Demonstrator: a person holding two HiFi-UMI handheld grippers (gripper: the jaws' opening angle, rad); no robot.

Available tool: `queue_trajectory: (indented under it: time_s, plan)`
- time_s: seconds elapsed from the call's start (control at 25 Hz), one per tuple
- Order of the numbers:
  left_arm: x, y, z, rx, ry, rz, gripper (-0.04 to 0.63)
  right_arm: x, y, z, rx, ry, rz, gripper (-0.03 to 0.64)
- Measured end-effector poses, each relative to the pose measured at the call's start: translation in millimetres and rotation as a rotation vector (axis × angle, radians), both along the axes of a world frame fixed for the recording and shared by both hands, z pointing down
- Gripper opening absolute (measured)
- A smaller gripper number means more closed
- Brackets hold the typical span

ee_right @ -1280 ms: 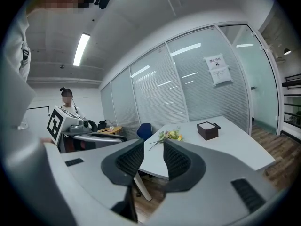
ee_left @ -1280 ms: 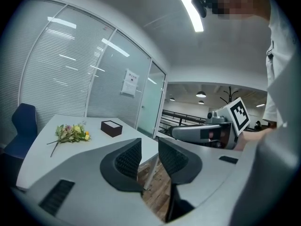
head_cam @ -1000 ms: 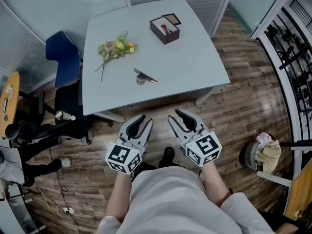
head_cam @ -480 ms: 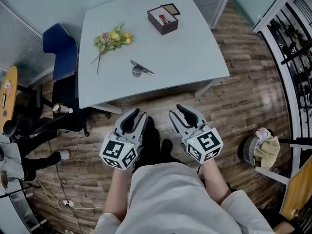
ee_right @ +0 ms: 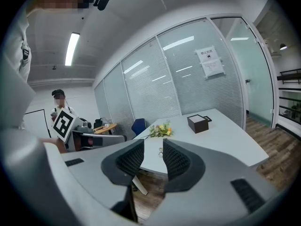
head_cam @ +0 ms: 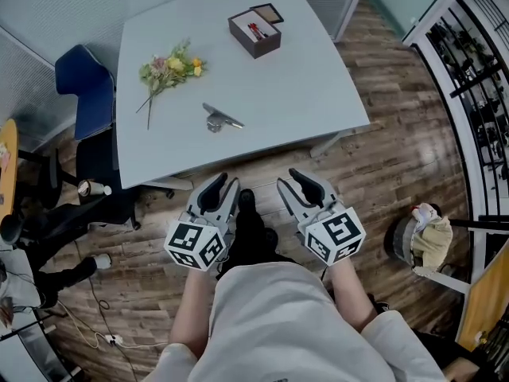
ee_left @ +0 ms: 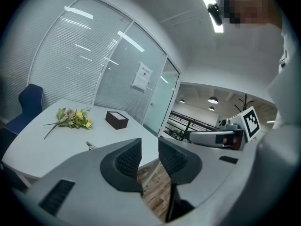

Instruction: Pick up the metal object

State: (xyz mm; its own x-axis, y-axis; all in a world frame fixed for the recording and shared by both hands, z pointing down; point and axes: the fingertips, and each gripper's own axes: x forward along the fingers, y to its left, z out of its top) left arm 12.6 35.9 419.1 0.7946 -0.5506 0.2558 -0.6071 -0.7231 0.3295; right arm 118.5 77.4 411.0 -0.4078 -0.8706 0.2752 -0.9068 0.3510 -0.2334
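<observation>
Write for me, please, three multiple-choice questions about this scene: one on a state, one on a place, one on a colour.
1. The left gripper and the right gripper are:
A. both open and empty
B. both shut
C. left shut, right open

2. The metal object lies:
A. in the left gripper
B. in the right gripper
C. on the table, nearer the person than the flowers

3. The chair beside the table is:
A. red
B. blue
C. white

Answers:
1 A: in each gripper view the fingers stand apart with nothing between them.
2 C: the head view shows it on the table top.
3 B: its seat and back are blue.
</observation>
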Motion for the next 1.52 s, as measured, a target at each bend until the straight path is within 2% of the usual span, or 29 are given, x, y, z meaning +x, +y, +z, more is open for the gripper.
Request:
queue_trajectory:
  time_s: [0.32, 0.84, 1.16, 1.52]
  plan:
    - [3.2, -46.8, 7.0, -0.035, 0.022, -0.004, 0.117, -0.5, -52.3, -1.9, -0.007, 0.014, -0.008, 0.117]
    - [-5.1, -129.0, 34.8, -0.106, 0.016, -0.020, 0.117, -2.5, -145.5, 2.1, -0.028, 0.028, -0.012, 0.117]
    - [-12.1, -175.8, 42.6, -0.115, 0.013, -0.016, 0.117, -8.9, -181.8, 7.7, -0.044, 0.028, 0.001, 0.117]
    - [-13.2, -192.1, 62.9, -0.154, 0.012, 0.013, 0.117, -20.3, -205.2, 12.2, -0.055, 0.042, 0.007, 0.117]
